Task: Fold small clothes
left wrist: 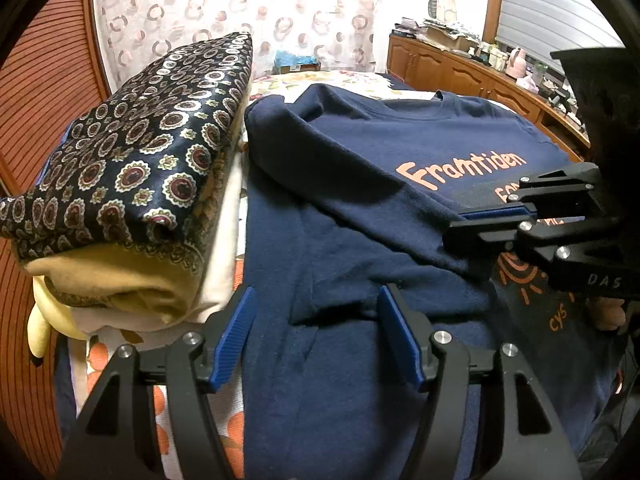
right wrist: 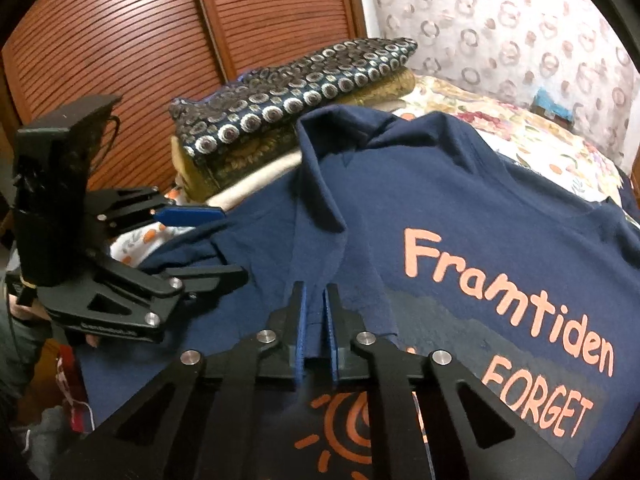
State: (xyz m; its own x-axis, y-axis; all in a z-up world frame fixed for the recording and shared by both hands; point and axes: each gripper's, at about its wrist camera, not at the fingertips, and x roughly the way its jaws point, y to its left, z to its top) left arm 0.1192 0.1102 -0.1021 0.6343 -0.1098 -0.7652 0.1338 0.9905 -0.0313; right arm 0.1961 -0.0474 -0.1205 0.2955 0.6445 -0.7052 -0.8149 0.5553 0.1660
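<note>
2 wrist views, angled down (close), sharing navy shirt [left wrist: 360, 144]

The left gripper [left wrist: 316, 336] is built of matte black linkage arms joined by round silver screws, with triangular cut-outs in the outer arms. Its fingers [left wrist: 234, 336] are faced with ribbed blue pads. The right gripper [right wrist: 316, 332] is made the same way, black with silver screws and blue-lined fingers [right wrist: 301, 332]. White lettering is printed on the side arms, too small to be read fully.
</note>
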